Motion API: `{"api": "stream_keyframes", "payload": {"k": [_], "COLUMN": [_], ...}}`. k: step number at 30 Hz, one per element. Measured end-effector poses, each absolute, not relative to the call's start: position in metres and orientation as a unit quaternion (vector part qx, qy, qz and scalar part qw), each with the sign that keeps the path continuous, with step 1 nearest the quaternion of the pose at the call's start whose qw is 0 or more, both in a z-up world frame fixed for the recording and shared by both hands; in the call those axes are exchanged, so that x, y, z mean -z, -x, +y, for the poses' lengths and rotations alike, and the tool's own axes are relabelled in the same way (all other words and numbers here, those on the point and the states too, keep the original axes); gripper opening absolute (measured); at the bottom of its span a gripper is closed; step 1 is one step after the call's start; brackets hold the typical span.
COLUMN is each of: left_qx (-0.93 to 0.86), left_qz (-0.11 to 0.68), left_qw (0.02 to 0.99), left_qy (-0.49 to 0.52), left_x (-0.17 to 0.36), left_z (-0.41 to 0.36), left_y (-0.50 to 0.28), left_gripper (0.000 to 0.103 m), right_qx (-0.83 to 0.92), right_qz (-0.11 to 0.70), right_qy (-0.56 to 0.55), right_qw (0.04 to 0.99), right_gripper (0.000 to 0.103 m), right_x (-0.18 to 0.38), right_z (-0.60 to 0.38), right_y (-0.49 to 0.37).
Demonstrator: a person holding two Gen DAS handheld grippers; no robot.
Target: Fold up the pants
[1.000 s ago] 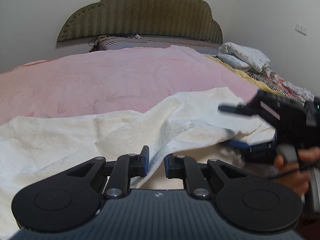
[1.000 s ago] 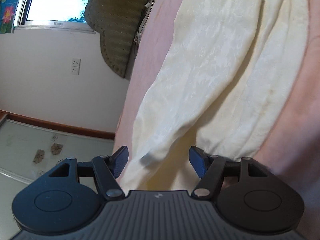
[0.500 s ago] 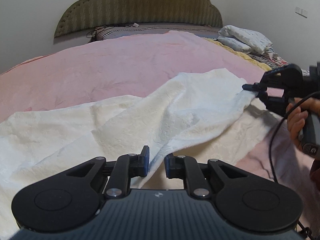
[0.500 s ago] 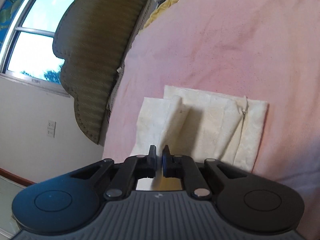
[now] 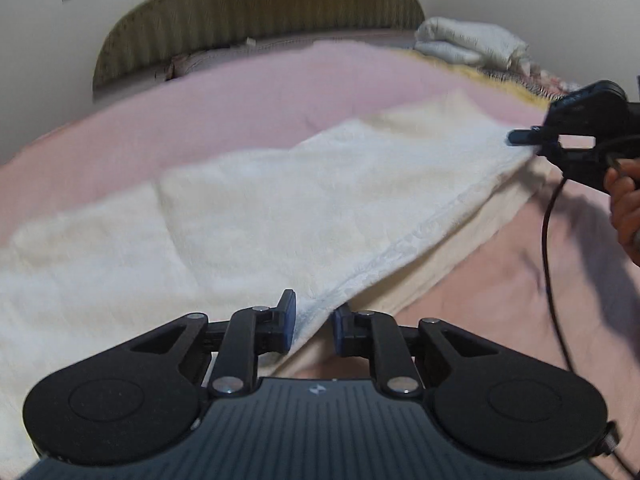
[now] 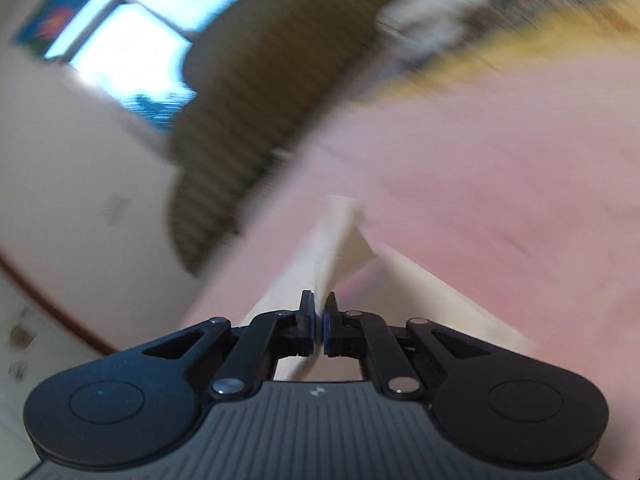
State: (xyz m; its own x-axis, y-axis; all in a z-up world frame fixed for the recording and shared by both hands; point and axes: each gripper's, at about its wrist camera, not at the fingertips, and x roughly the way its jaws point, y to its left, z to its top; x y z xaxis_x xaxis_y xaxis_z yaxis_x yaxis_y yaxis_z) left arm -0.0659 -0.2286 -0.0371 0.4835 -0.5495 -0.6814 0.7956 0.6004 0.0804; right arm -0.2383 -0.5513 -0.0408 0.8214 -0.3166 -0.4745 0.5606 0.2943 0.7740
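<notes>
Cream textured pants (image 5: 320, 200), top layer lifted, pink bedspread (image 5: 240, 120) beneath

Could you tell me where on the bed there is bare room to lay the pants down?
Bare pink bedspread lies between the pants and the headboard. The right side is crowded by the right gripper and piled bedding.
</notes>
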Motion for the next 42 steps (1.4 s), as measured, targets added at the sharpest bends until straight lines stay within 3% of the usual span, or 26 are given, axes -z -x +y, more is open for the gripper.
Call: {"api": "stream_keyframes", "payload": {"k": [4,14,17,20,21,22,24,26,28,29,31,32,37,42], "left_qx": [0.407,0.410,0.426,0.442,0.446,0.447,0.445,0.430,0.395,0.376,0.320,0.287,0.125,-0.023], "left_qz": [0.302,0.318,0.334,0.361,0.365,0.369,0.365,0.352,0.328,0.316,0.290,0.280,0.276,0.313], "left_qw": [0.840,0.836,0.824,0.807,0.804,0.802,0.806,0.819,0.845,0.858,0.889,0.903,0.948,0.949], "left_qy": [-0.195,-0.181,-0.166,-0.150,-0.146,-0.143,-0.136,-0.139,-0.147,-0.150,-0.154,-0.154,-0.098,0.041], "left_x": [0.028,0.024,0.015,0.009,0.007,0.005,-0.001,-0.008,-0.018,-0.022,-0.030,-0.034,-0.051,-0.056], "left_z": [-0.222,-0.204,-0.198,-0.191,-0.188,-0.184,-0.172,-0.157,-0.135,-0.124,-0.096,-0.080,0.019,0.136], "left_y": [0.064,0.061,0.059,0.058,0.059,0.061,0.066,0.068,0.069,0.069,0.064,0.061,0.036,0.003], "left_gripper": [0.019,0.017,0.017,0.017,0.024,0.025,0.026,0.034,0.049,0.053,0.076,0.081,0.083,0.082], "right_qx": [0.281,0.281,0.363,0.432,0.394,0.349,0.245,0.176,0.156,0.165,0.182,0.156,-0.031,-0.188], "right_qz": [0.121,0.147,0.141,0.103,0.114,0.138,0.197,0.256,0.327,0.343,0.328,0.313,0.288,0.238], "right_qy": [-0.547,-0.543,-0.492,-0.367,-0.330,-0.310,-0.287,-0.280,-0.270,-0.262,-0.228,-0.212,-0.017,0.176], "right_qw": [0.779,0.778,0.778,0.817,0.850,0.873,0.905,0.908,0.892,0.887,0.899,0.913,0.957,0.936], "right_gripper": [0.005,0.006,0.010,0.014,0.014,0.014,0.025,0.048,0.058,0.057,0.059,0.059,0.059,0.058], "right_x": [0.065,0.062,0.036,-0.005,-0.016,-0.022,-0.023,-0.009,0.014,0.020,0.012,0.003,-0.031,-0.015], "right_z": [-0.543,-0.545,-0.530,-0.496,-0.484,-0.473,-0.450,-0.430,-0.417,-0.411,-0.386,-0.370,-0.223,-0.073], "right_y": [0.249,0.250,0.264,0.260,0.245,0.226,0.184,0.147,0.120,0.113,0.106,0.102,0.047,0.014]}}
